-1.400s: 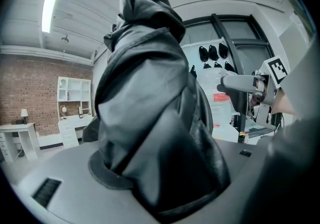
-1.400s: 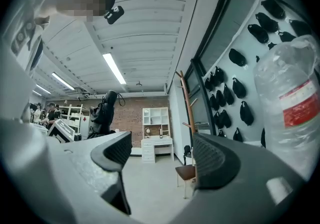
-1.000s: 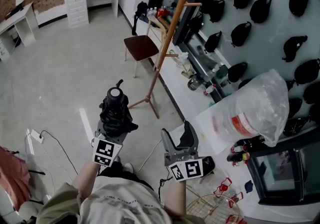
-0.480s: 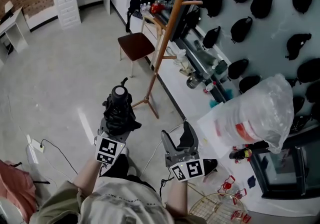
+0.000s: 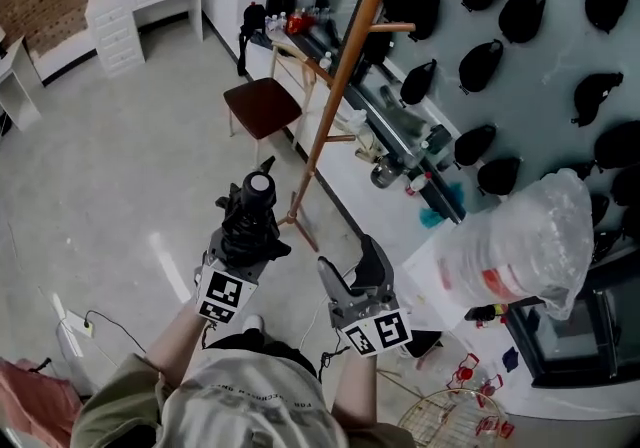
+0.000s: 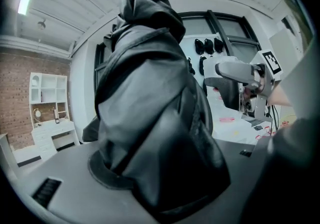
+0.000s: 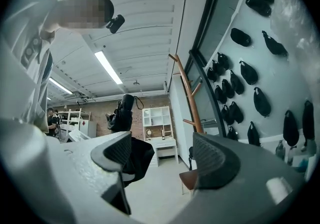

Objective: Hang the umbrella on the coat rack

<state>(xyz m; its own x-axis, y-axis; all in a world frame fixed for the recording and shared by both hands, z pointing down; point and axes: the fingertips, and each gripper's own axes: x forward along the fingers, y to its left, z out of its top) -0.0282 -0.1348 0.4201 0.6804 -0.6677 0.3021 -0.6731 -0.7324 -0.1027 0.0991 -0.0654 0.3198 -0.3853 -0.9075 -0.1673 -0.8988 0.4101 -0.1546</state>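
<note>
The left gripper (image 5: pixel 242 248) is clamped on the folded black umbrella (image 5: pixel 251 216), its jaws held fairly wide by the bunched fabric. The umbrella stands roughly upright out of the gripper with its round end cap on top, and in the left gripper view its dark folds (image 6: pixel 150 113) fill most of the frame. Just beside it, the right gripper (image 5: pixel 357 272) has its jaws well apart with nothing between the ribbed pads (image 7: pixel 216 160); only floor and distant furniture show in the gap. Ahead of both stands the wooden coat rack (image 5: pixel 345 76), its slanted pole and side pegs clear of the umbrella. A brown chair (image 5: pixel 262 106) sits beyond the rack's feet. To the right, a clear plastic bag (image 5: pixel 525 231) rests on the white desk (image 5: pixel 425 248), below a wall hung with black pouches (image 5: pixel 528 11).
</note>
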